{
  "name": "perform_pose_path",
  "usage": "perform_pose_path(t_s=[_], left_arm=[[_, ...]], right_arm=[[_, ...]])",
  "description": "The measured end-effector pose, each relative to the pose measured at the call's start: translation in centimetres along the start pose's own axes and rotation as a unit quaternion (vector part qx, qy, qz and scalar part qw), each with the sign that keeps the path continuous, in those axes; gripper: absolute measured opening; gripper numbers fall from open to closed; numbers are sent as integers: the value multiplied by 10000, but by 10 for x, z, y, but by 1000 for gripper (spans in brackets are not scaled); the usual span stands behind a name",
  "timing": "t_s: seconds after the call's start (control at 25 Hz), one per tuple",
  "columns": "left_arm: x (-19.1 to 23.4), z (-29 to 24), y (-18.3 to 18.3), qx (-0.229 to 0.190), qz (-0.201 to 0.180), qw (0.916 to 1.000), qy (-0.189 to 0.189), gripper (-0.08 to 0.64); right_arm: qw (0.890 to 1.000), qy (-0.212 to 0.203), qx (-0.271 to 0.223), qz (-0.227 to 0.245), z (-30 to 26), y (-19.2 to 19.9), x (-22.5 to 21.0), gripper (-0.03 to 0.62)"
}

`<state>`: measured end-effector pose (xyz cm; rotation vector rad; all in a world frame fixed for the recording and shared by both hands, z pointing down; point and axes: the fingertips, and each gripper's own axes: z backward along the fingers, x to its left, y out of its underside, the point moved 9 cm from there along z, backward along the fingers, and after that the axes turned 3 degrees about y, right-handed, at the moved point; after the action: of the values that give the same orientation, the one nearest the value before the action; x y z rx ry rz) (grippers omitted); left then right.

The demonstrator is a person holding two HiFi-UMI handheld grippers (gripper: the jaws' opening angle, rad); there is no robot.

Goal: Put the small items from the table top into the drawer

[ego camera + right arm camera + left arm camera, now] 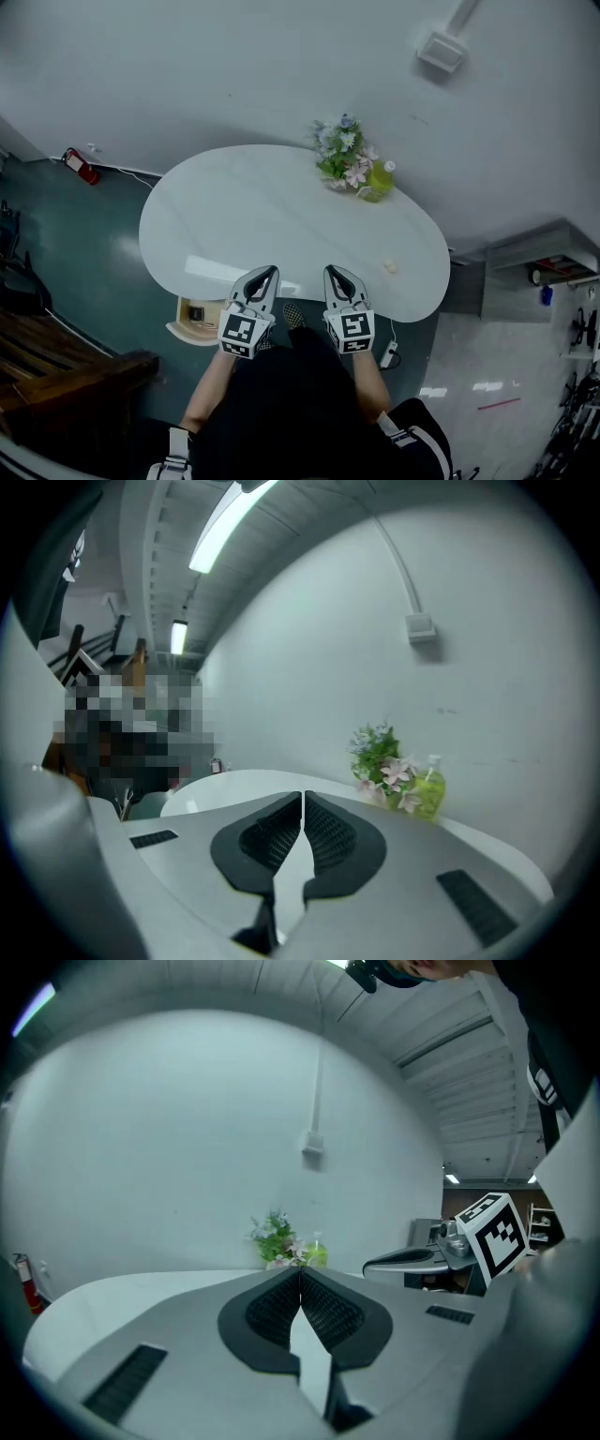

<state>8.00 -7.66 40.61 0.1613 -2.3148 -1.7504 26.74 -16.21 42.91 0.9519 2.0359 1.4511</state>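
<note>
A white oval table (234,220) fills the middle of the head view. One small pale item (390,267) lies on it near the front right edge. Under the front left edge, a light wooden drawer (195,320) stands pulled out, with a small dark thing inside. My left gripper (266,274) and right gripper (334,272) hover side by side at the table's front edge, both shut and empty. In the left gripper view the left gripper (300,1270) has its pads together, with the right gripper (412,1258) beside it. The right gripper (303,796) also has its jaws together in its own view.
A bunch of flowers (341,156) and a green bottle (379,180) stand at the table's far edge by the wall. A red fire extinguisher (78,165) lies at the far left, a wooden bench (66,361) stands at the near left, and a power strip (388,354) lies on the floor.
</note>
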Motion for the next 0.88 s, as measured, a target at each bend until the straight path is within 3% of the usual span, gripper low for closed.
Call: perform_pose_path(t_s=[0.2,0.48,0.88], left_arm=[[-29,-54,7,194,12,9976,667,20],[-71,-129,25,649,-169,9860,1524,20],[-113,-209,56,1143,-235,9678,2231,20]], right_arm=[[9970,730,136,-234,17,23,-51,37],[9851,1534,453,-638,43,69,-114,37],[9670,2166,887,-1006,58,125,-174,37]])
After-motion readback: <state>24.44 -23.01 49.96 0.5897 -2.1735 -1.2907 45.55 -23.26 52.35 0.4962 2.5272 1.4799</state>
